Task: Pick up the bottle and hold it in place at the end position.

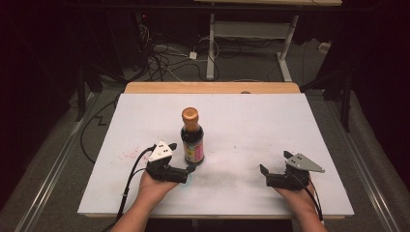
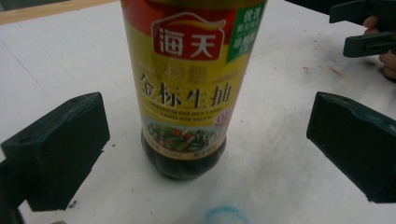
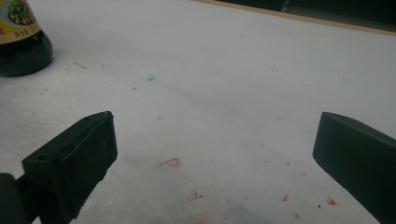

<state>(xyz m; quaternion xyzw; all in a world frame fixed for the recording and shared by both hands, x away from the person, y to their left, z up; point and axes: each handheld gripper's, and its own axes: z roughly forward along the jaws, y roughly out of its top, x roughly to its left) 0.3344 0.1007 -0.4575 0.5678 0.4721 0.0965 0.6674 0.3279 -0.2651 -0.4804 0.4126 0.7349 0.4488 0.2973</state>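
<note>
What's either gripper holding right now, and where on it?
Nothing. Left gripper is open, jaws either side of the dark glass soy sauce bottle, not touching. Right gripper is open over bare table.

Left gripper (image 1: 181,157): black body, thick block-shaped black jaws, each with a small round hole near the tip; grey three-cornered plate on top with dark screw dots; black cable trailing off the back. Right gripper (image 1: 274,163): same black build, grey three-cornered plate, thin black cable. Forearms bare, no sleeves or gloves visible.
</note>
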